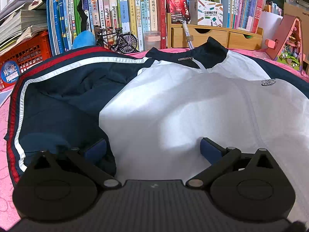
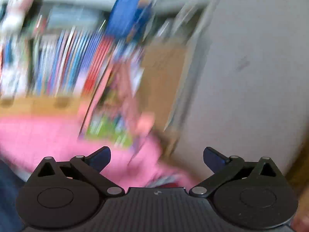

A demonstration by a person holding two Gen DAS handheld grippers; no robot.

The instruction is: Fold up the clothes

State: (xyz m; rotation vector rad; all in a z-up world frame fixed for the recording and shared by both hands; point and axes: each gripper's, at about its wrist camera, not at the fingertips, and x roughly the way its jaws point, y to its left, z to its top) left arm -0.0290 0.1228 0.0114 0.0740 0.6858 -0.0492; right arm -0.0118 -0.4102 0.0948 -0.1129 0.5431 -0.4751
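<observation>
Clearly both grippers, left gripper (image 1: 152,147) over the jacket (image 1: 173,100) and right gripper (image 2: 156,155), have fingers spread, holding nothing; the loosely laid sleeve (image 1: 63,96) could slide unfolded.

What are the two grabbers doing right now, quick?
Left gripper: open, holding nothing, over the white and navy jacket.
Right gripper: open wide, holding nothing; its view is blurred.
</observation>
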